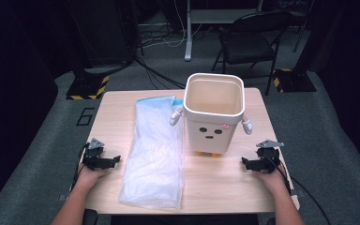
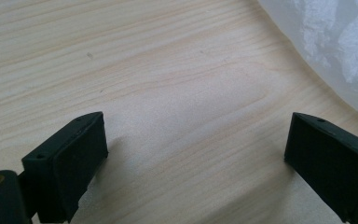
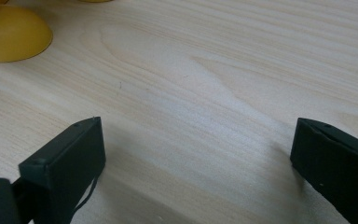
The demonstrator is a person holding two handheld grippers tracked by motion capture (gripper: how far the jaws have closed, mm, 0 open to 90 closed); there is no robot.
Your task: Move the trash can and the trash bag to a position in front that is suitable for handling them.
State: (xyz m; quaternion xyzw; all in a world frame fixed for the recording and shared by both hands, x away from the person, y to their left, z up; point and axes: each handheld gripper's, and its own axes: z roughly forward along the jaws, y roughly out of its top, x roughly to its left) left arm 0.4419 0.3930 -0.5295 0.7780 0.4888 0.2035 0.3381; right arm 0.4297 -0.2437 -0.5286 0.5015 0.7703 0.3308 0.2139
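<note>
A cream waste bin (image 1: 214,112) with a cartoon face, little white arms and yellow feet (image 3: 14,35) stands upright and empty on the far right half of the wooden table (image 1: 225,180). A flat translucent plastic bag (image 1: 155,152) lies lengthwise beside it, left of centre; its edge (image 2: 340,42) shows in the left gripper view. My left gripper (image 1: 117,160) rests open on the table left of the bag, with bare wood between its jaws (image 2: 196,144). My right gripper (image 1: 243,161) rests open right of the bin's feet, holding nothing (image 3: 196,149).
A black folding chair (image 1: 251,40) and a white desk leg (image 1: 188,30) stand behind the table. Cables cross the grey floor. Yellow-black striped stand bases (image 1: 88,87) sit at both far corners. The table's front edge lies close to the person's forearms.
</note>
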